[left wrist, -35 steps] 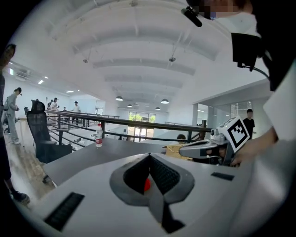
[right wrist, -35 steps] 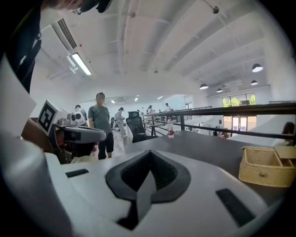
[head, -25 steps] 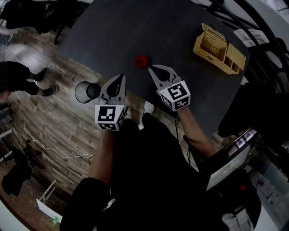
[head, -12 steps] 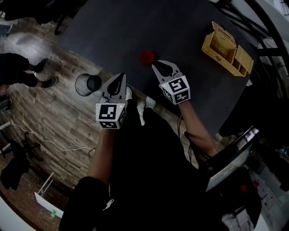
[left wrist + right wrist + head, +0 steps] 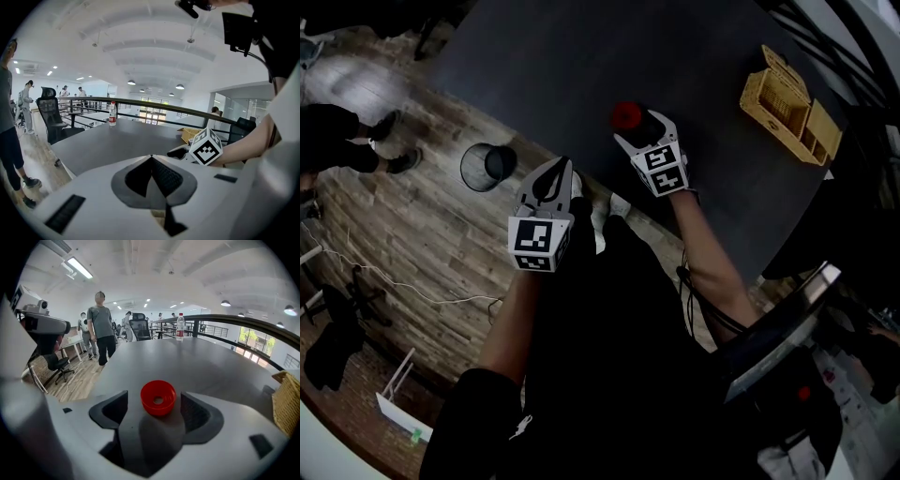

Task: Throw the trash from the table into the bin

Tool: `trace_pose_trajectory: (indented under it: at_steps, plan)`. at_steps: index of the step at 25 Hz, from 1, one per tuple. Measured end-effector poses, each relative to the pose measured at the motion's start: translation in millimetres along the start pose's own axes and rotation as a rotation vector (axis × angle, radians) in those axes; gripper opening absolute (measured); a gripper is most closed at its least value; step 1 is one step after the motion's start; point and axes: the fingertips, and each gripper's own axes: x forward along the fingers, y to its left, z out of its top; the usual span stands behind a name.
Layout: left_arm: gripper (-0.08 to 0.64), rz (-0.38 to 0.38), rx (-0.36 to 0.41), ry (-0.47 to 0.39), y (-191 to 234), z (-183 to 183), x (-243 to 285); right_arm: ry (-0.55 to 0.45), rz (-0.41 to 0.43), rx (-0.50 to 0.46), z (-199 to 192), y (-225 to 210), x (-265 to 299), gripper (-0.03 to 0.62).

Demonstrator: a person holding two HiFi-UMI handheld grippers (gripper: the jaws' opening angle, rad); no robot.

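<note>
on matte table [image 5: 581, 75], round red cap [image 5: 158, 398] inside opening right tool [image 5: 640, 128], left tool [image 5: 560, 167] closed

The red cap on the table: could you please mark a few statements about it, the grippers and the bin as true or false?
1. The red cap lies on the dark table. True.
2. The right gripper is clamped on the cap. False: its jaws are opening and stand apart, with the cap between them, not pinched.
3. The left gripper holds a piece of trash. False: its jaws are together and empty.
4. The mesh bin stands on the wooden floor beside the table. True.
</note>
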Motion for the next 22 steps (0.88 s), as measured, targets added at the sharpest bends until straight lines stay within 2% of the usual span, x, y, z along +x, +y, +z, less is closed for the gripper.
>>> trace_pose_trajectory:
  at_steps: [13, 14, 22]
  plan:
    - [0.009, 0.022, 0.001, 0.011, 28, 3, 5, 0.065, -0.002, -0.037, -4, -8, 34, 0.335]
    - [0.009, 0.025, 0.003, 0.009, 29, 5, 4, 0.066, 0.004, -0.036, -3, -7, 35, 0.307]
    - [0.009, 0.049, 0.016, -0.02, 14, 17, -2, 0.001, 0.033, -0.045, 14, -1, 8, 0.302]
